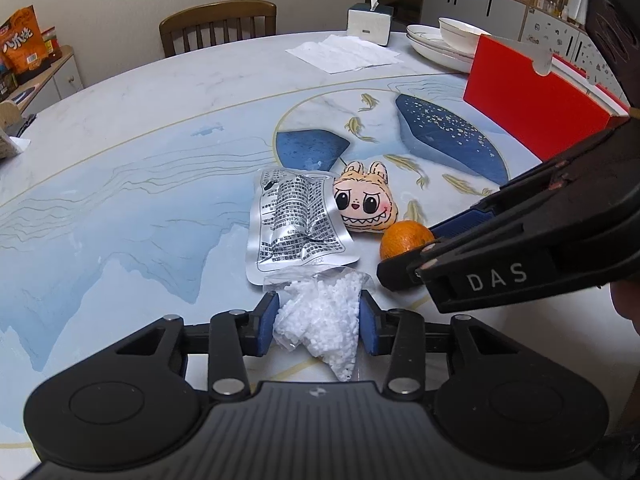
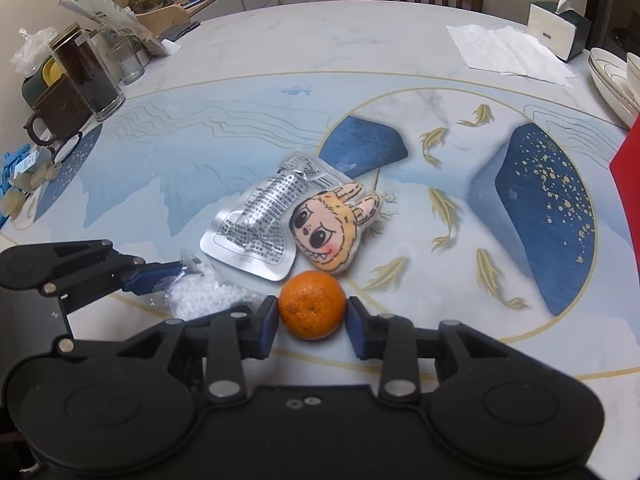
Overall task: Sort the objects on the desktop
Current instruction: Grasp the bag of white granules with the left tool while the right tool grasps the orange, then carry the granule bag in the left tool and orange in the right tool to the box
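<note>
Clear bag of white beads: crumpled, lying on the counter, nearest of the group. Silver foil pouch: flat, black print up, just behind the bag. Plush monster face: peach with rabbit ears, lying face up, overlapping the pouch's edge. Orange: round, dimpled, resting just beside the plush.

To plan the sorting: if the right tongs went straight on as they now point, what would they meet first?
The orange already between the right tongs; beyond it, probably the plush face toy.
</note>
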The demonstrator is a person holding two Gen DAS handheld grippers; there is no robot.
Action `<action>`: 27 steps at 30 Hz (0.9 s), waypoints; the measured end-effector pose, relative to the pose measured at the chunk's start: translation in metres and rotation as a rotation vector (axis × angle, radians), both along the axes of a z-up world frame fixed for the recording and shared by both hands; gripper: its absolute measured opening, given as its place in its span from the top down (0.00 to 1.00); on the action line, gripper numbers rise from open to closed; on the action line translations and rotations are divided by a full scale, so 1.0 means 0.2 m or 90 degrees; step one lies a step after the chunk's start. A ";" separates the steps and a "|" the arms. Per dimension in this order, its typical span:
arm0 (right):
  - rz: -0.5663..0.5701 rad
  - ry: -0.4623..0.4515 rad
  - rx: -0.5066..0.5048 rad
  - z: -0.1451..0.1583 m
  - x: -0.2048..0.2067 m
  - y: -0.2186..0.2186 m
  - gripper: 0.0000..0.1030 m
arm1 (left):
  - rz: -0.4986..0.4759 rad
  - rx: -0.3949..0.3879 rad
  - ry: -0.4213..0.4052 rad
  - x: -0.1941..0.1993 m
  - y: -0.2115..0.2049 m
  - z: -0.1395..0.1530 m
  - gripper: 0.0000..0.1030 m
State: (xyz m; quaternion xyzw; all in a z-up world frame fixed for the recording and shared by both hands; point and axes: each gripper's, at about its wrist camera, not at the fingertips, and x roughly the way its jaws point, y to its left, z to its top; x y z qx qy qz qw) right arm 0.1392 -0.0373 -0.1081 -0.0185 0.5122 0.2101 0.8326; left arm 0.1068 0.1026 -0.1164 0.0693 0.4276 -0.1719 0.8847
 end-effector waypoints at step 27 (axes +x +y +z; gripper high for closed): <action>0.031 -0.027 0.012 0.19 -0.08 -0.43 0.67 | 0.059 -0.047 -0.006 -0.03 -0.24 0.18 0.68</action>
